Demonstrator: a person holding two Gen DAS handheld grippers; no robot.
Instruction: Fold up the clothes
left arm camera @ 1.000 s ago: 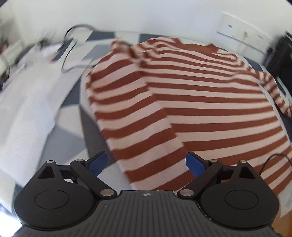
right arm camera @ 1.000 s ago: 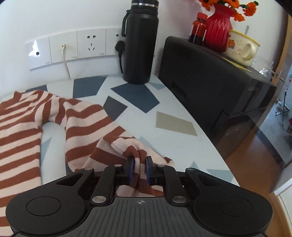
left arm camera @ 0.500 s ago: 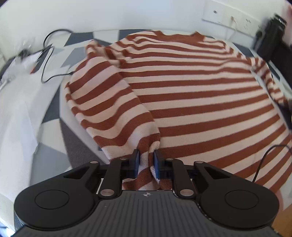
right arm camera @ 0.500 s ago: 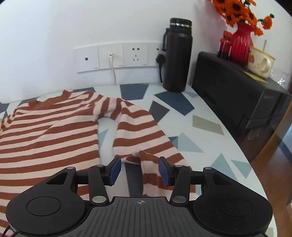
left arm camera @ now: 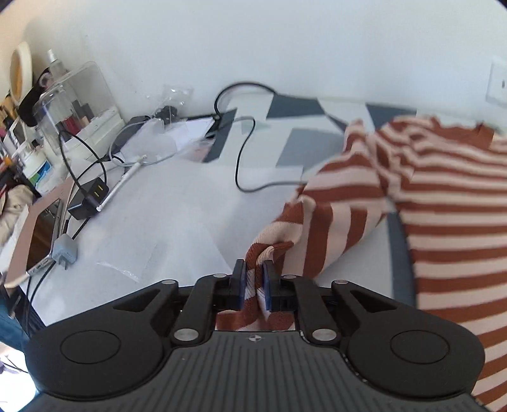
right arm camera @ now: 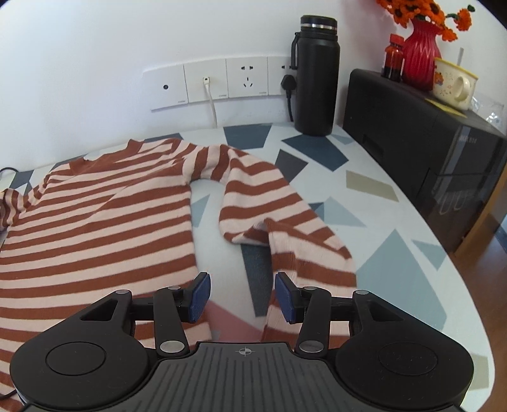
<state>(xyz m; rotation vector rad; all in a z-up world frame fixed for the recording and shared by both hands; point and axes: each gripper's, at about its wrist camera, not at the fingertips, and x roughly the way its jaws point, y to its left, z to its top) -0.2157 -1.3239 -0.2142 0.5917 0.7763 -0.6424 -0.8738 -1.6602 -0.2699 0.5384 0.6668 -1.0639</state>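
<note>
On the worktop [right arm camera: 396,253], my left claw [left arm camera: 253,279] pinches the sweater [left arm camera: 443,222] cuff, jaws easing apart; right claw [right arm camera: 242,296] gapes empty beside the other sleeve [right arm camera: 285,222].

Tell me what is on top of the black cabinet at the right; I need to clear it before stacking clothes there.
On the black cabinet stand a red vase with orange flowers, a small dark bottle and a cream mug. A yellow sheet under the mug is mostly hidden.

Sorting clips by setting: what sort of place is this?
Probably a home room: a patterned table by wall sockets, a flower vase, a mug, and chargers.
</note>
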